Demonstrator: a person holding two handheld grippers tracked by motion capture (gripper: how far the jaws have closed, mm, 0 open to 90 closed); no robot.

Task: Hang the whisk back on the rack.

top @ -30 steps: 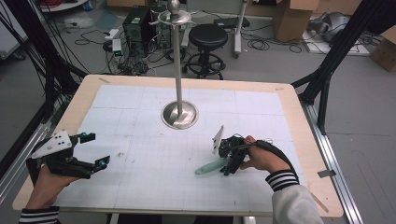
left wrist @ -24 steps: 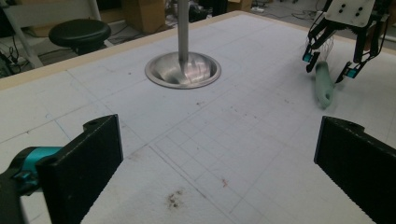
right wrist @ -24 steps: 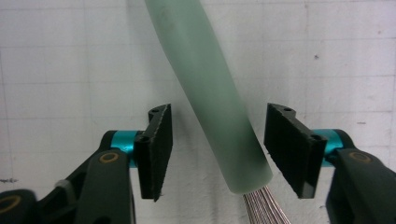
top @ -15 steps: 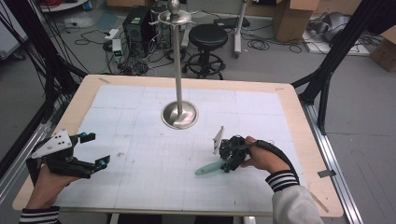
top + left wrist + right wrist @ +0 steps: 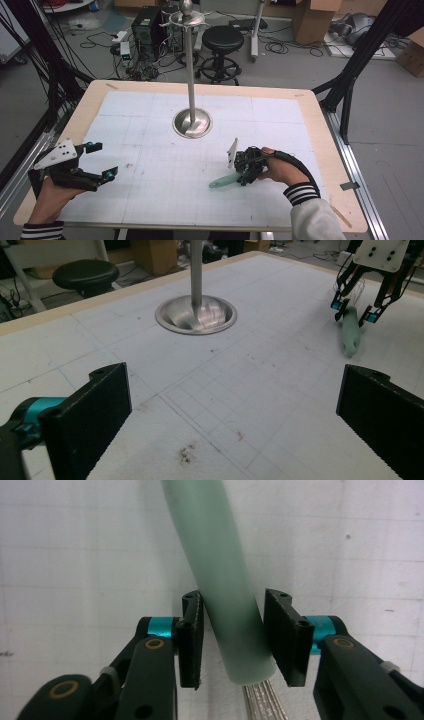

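A grey floor (image 5: 395, 150) strewn with cables (image 5: 100, 45) surrounds the wooden table (image 5: 320, 130); behind stand a black stool (image 5: 223, 40), cardboard boxes (image 5: 315, 20) (stacked) and black frame struts (image 5: 370, 45).

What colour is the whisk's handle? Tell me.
Pale green handle, seen best in the right gripper view.

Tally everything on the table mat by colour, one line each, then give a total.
Pale green whisk handle, lying flat: 1
Silver metal stand with a round base: 1
Black two-jaw grippers, left gripper and right gripper: 2
Total: 4
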